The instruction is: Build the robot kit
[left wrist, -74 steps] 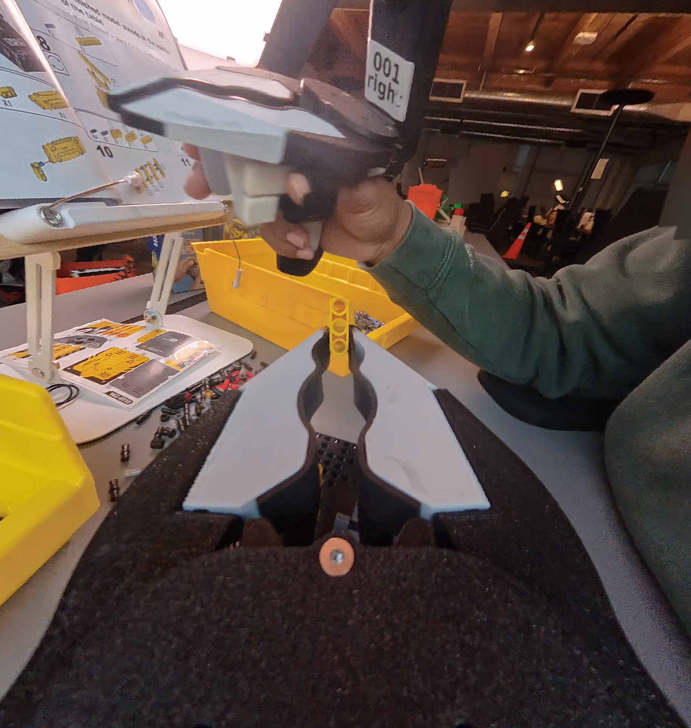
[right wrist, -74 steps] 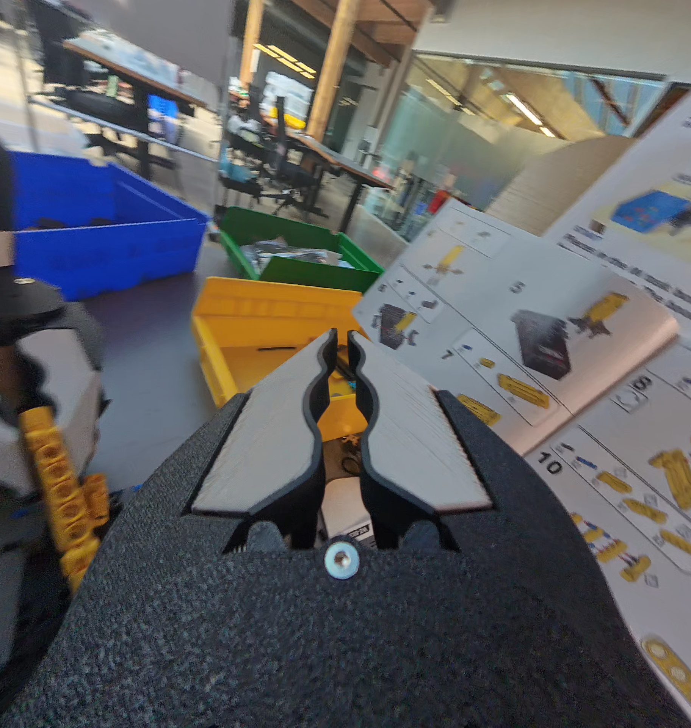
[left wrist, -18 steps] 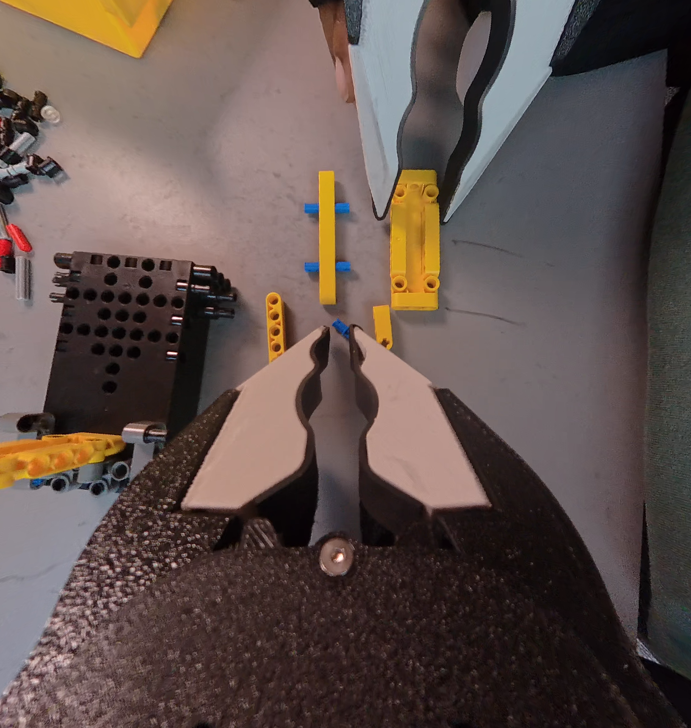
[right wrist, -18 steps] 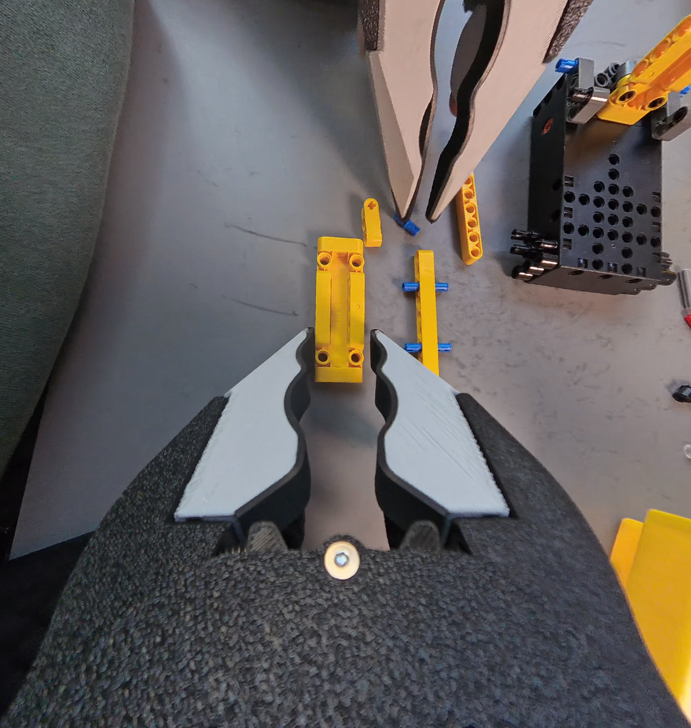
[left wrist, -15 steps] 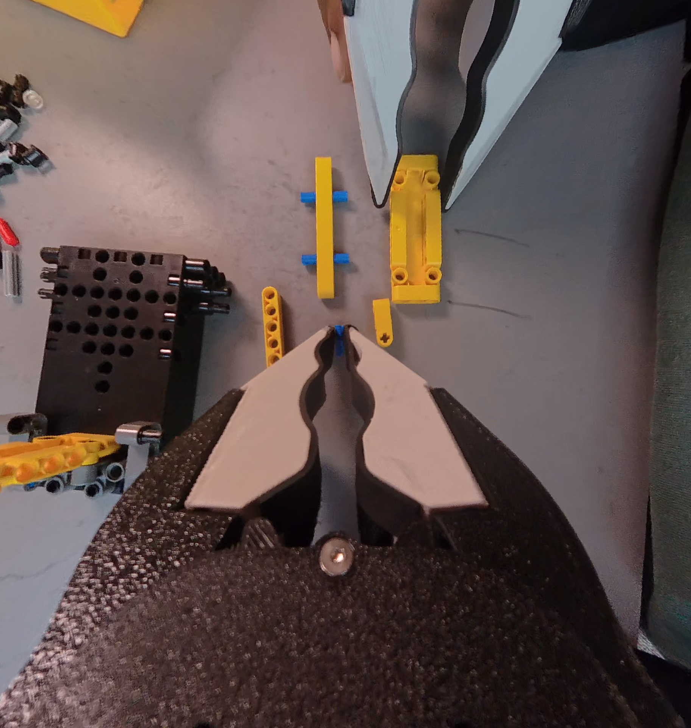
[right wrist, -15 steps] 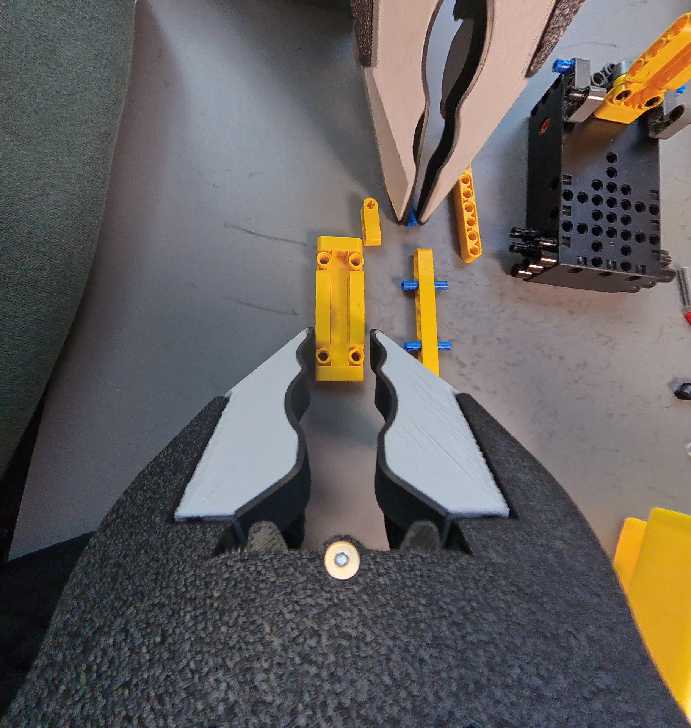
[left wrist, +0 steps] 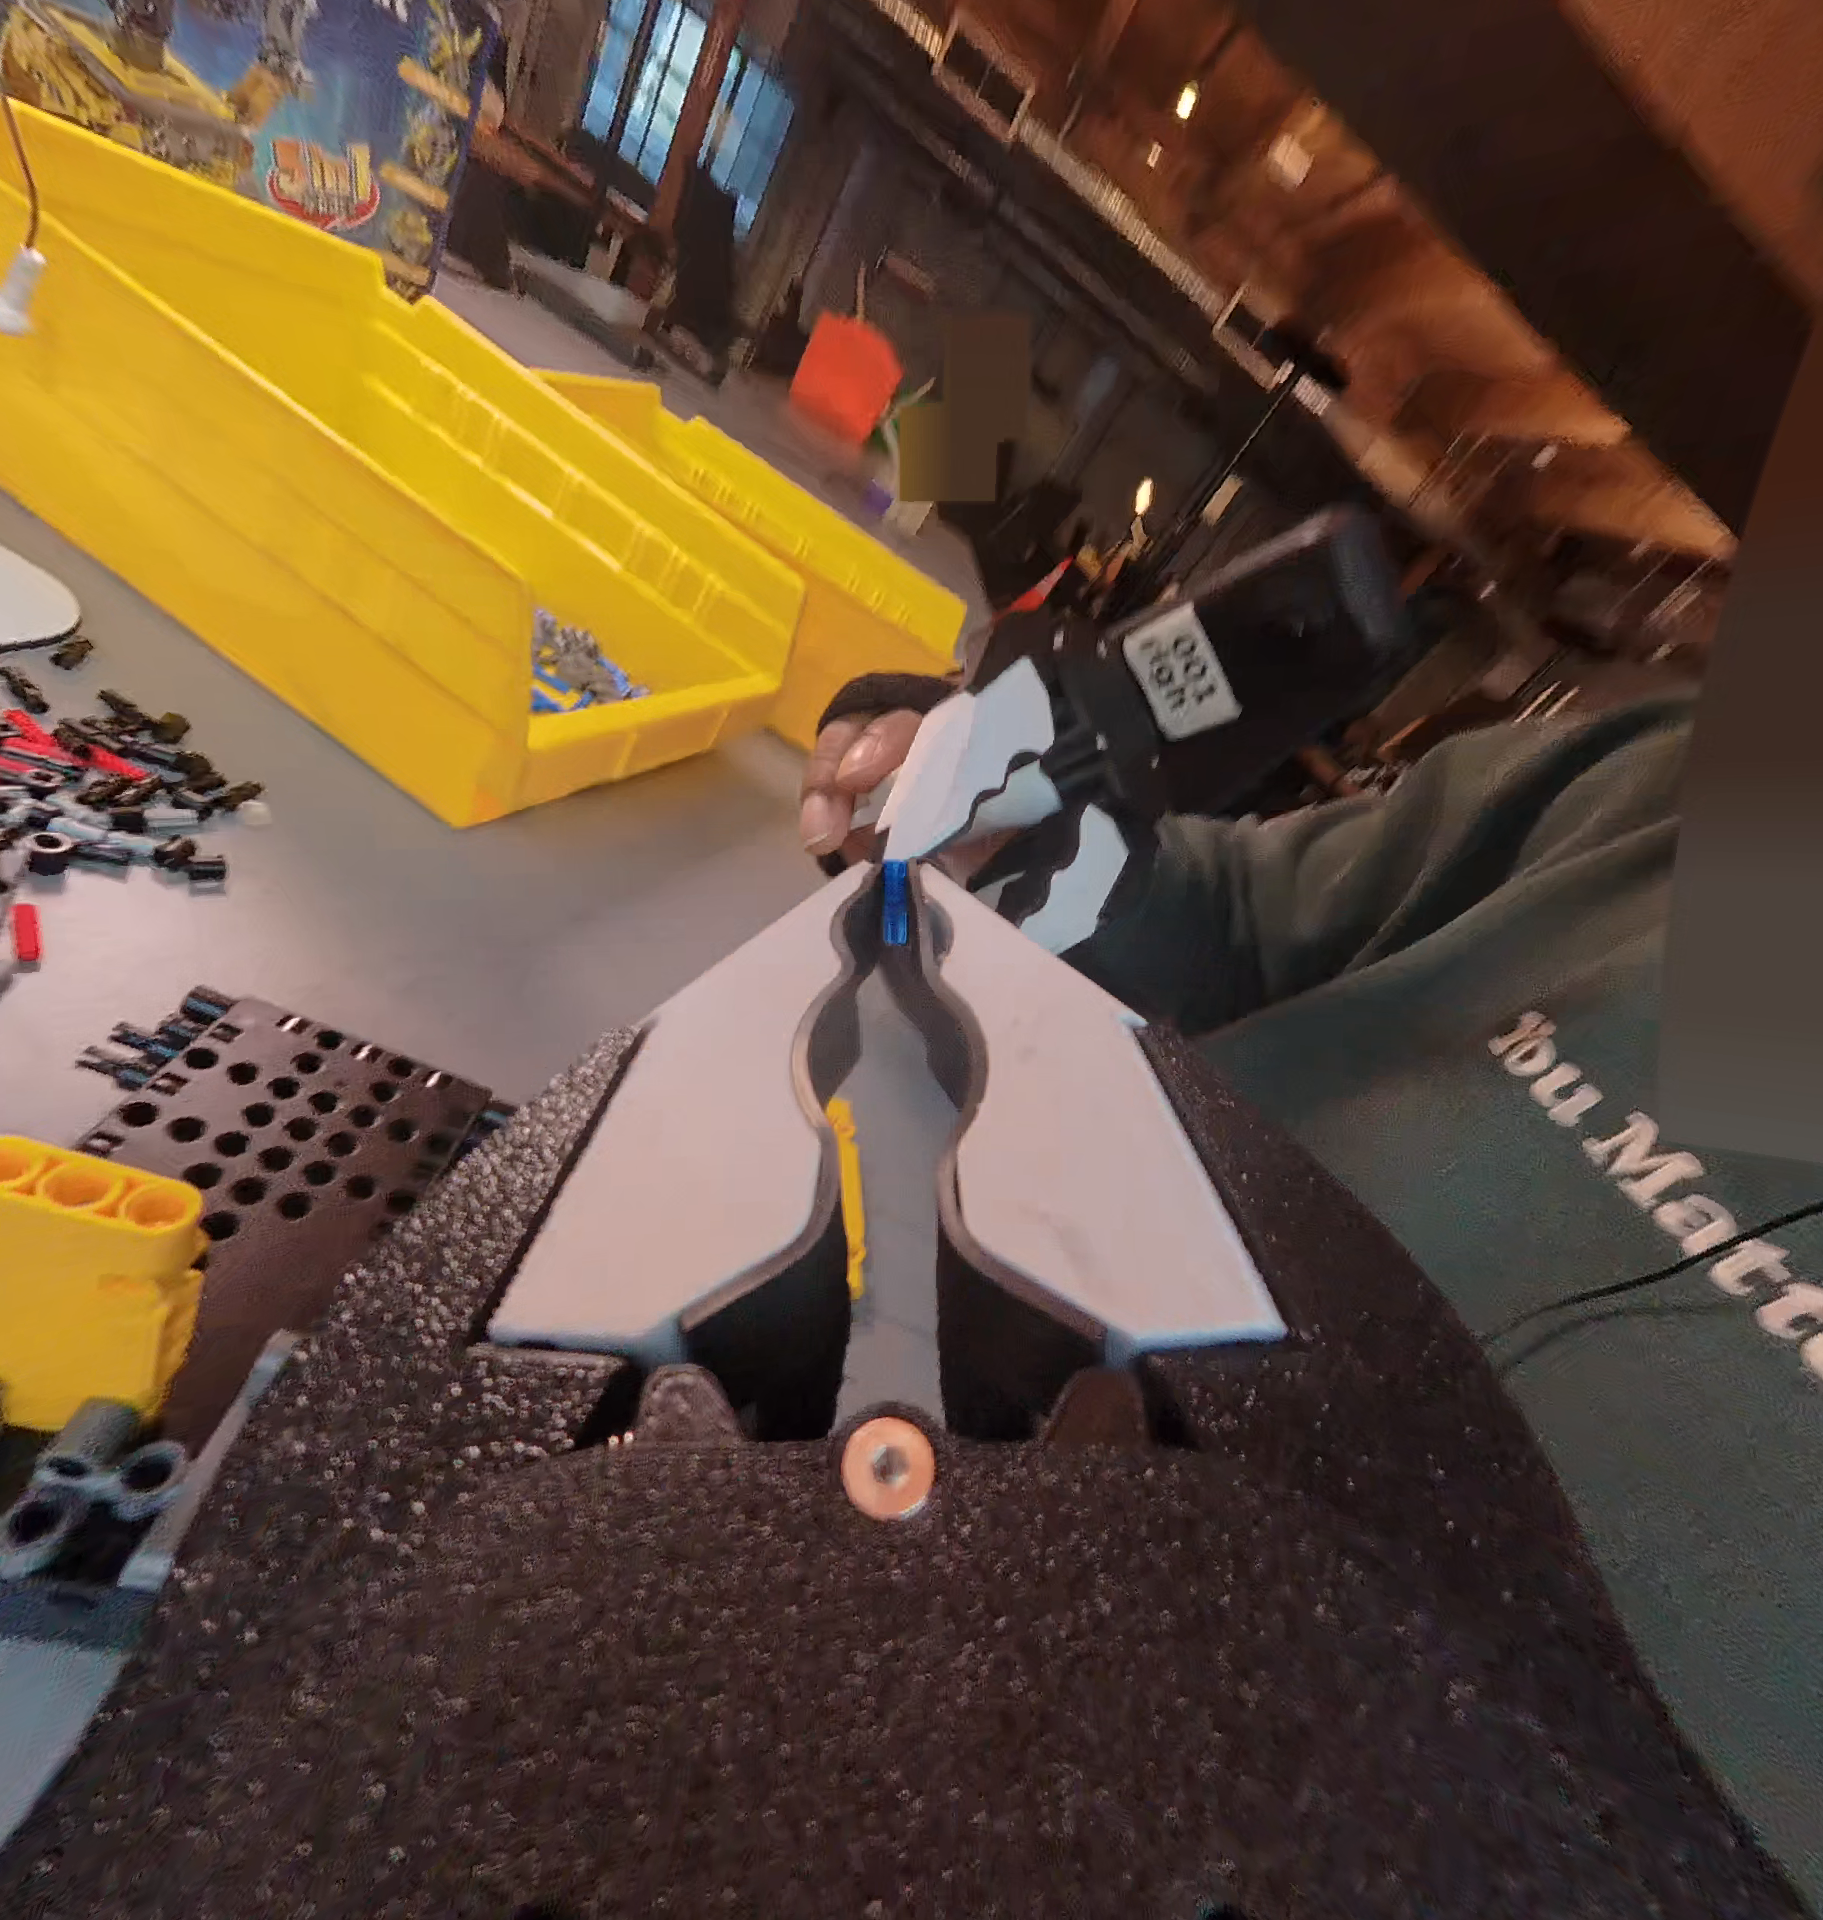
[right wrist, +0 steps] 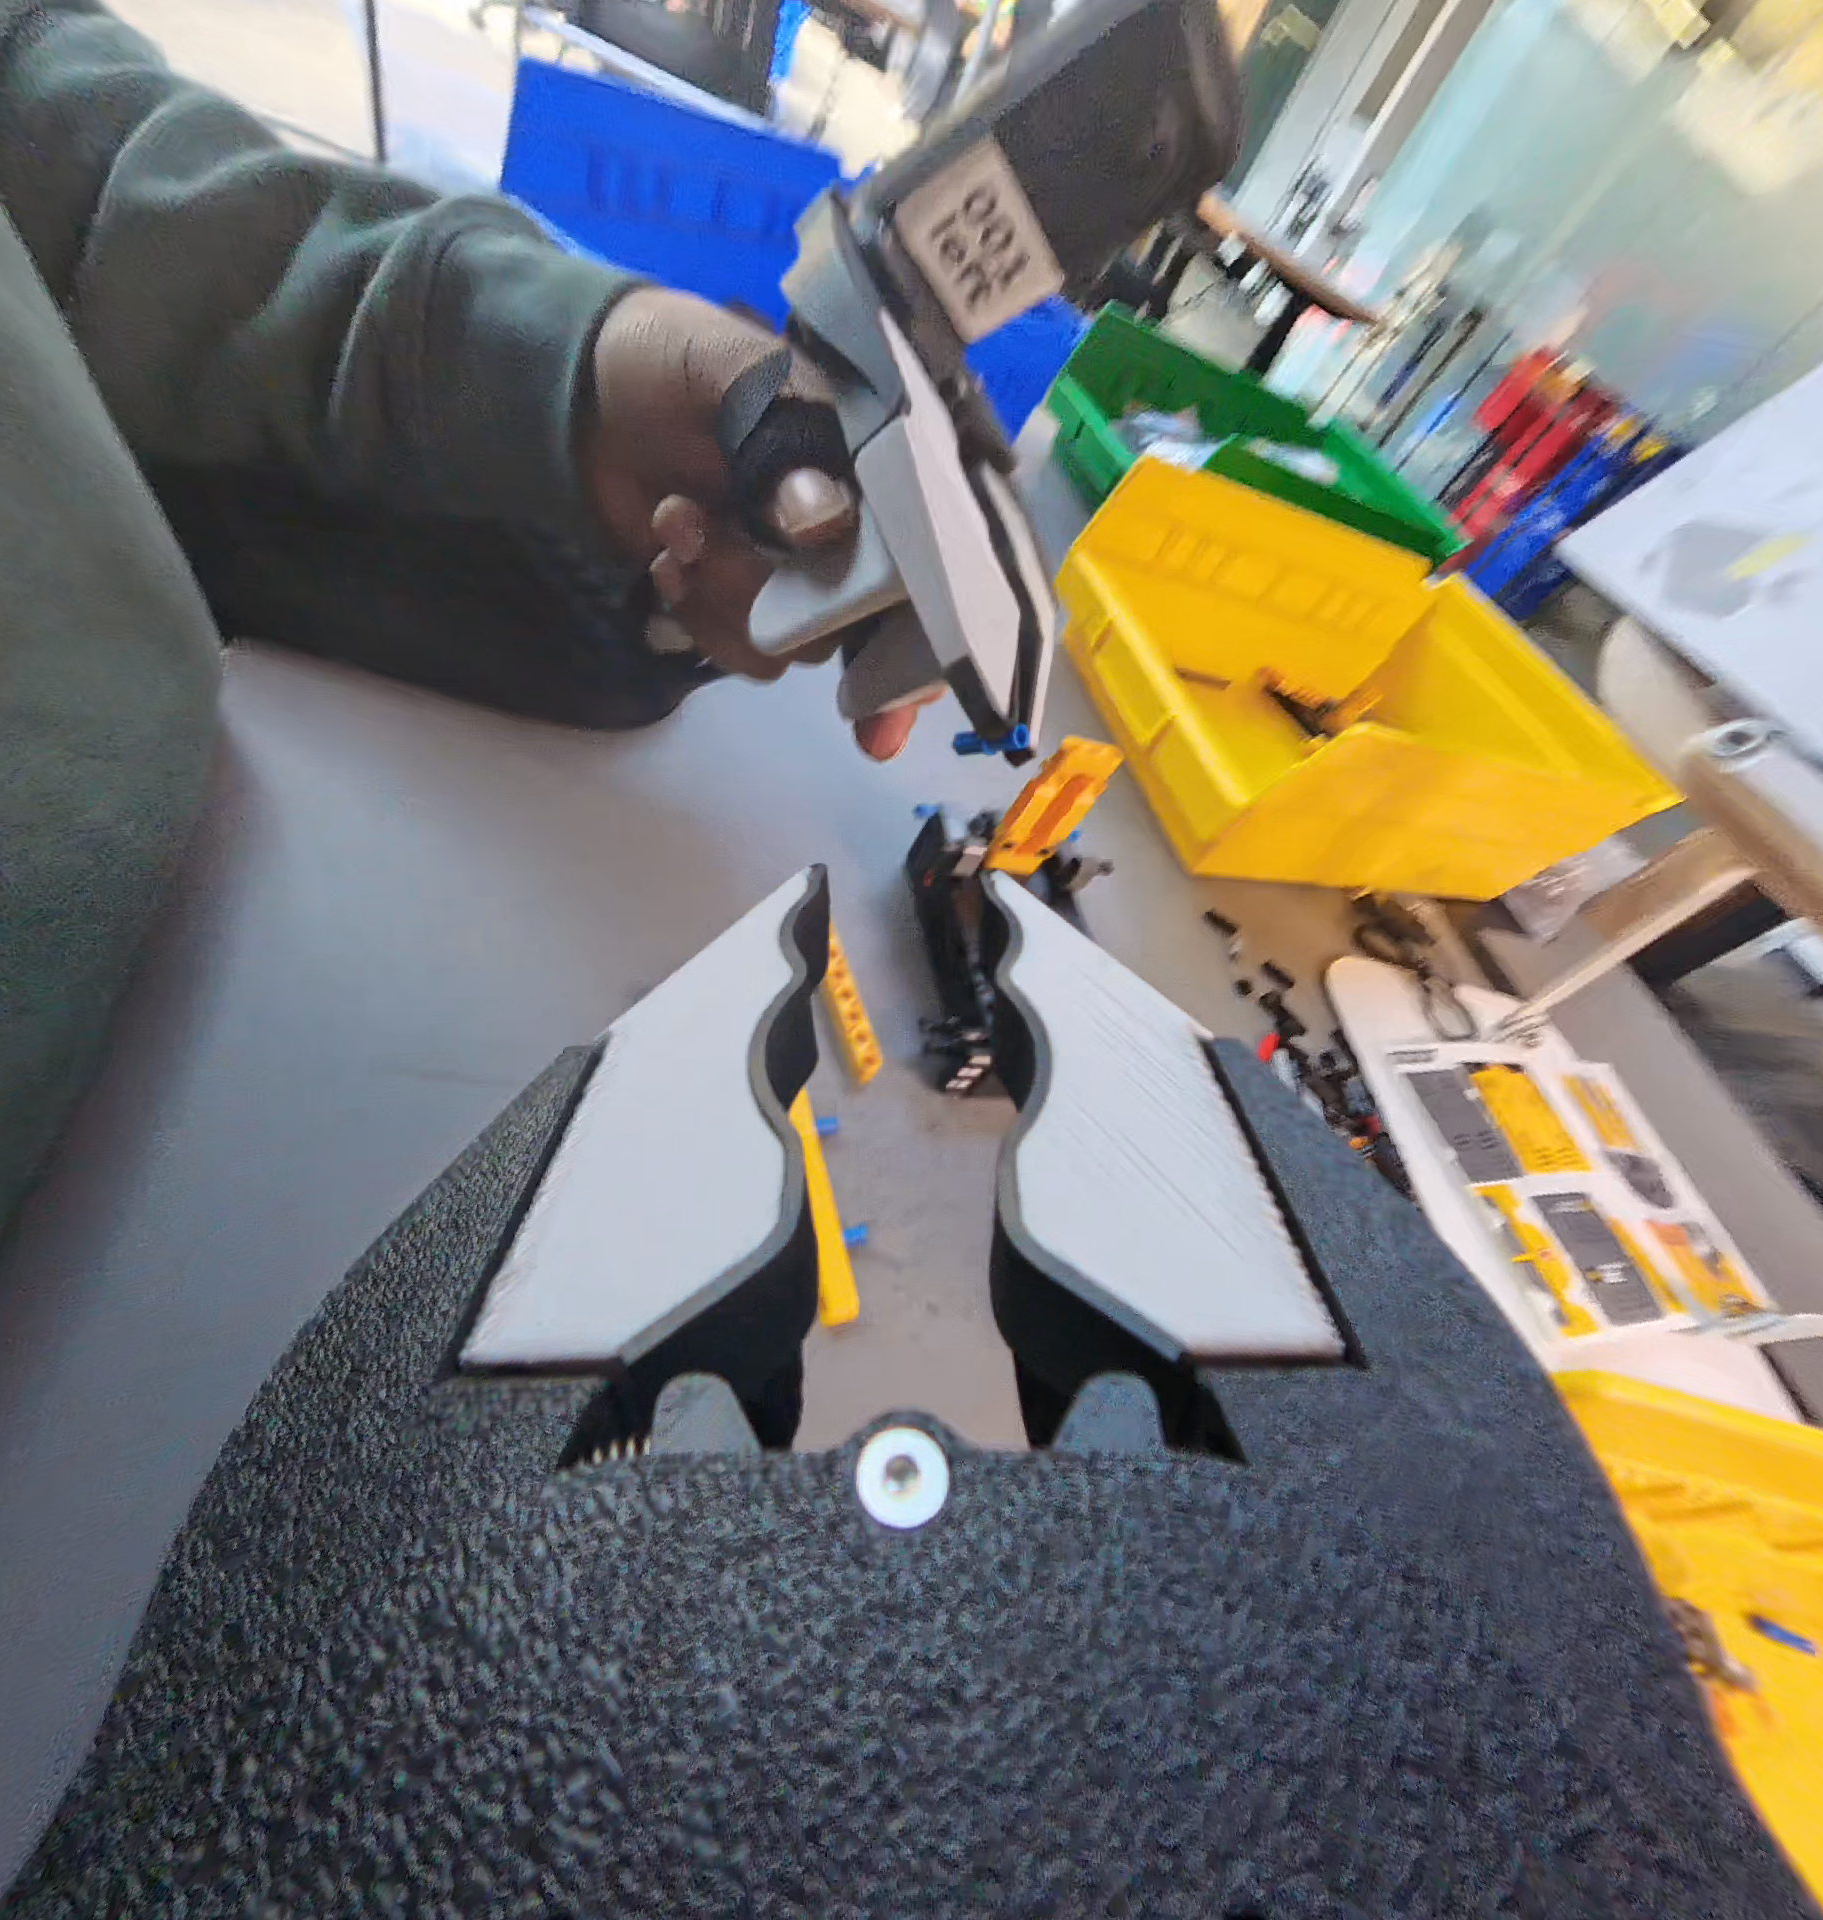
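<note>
Open-plan workshop: parts bins (left wrist: 387, 540), exposed timber ceiling (left wrist: 1406, 260), distant desks (right wrist: 1271, 260)

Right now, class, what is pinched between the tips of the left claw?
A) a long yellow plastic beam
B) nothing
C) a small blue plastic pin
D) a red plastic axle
C: the left claw is closed on a small blue plastic pin, lifted off the grey table.

Grey table (left wrist: 450, 935) as landmark. On it: yellow bins (left wrist: 367, 540) at far side; black perforated plate (left wrist: 263, 1112) near its front edge; loose black and red pins (left wrist: 76, 769) between them. Green bin (right wrist: 1229, 426) behind the yellow ones.
</note>
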A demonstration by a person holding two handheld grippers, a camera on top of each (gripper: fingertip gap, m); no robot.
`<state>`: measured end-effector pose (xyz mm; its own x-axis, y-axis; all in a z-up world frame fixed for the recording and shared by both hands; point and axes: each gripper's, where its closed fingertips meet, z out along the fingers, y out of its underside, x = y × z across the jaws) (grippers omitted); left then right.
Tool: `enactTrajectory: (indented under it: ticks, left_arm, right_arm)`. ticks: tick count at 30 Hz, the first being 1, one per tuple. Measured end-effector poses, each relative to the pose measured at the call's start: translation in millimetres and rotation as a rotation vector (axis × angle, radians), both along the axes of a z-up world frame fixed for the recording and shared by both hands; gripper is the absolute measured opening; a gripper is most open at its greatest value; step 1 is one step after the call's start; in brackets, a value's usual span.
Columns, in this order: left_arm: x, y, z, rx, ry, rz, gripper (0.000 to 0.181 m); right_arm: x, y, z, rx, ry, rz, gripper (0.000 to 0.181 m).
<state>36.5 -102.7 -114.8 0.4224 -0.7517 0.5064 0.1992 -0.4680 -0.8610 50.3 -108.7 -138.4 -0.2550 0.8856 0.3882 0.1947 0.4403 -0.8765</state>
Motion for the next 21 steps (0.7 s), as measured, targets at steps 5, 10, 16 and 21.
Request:
enactTrajectory:
  ticks: [5,10,16,21]
  left_arm:
    - [-6,5,25,-0.094,-0.368,-0.013,0.003]
    - [-11,10,33,-0.151,-0.566,0.012,0.003]
    - [-14,16,39,-0.171,-0.717,0.065,0.003]
    - [-16,16,38,-0.172,-0.741,0.076,0.003]
  right_arm:
    - [-17,9,39,0.176,0.215,-0.155,0.024]
    - [-30,11,48,0.253,0.260,-0.229,0.022]
    - [-39,21,56,0.310,0.318,-0.330,0.015]
    - [-36,20,55,0.322,0.325,-0.273,0.007]
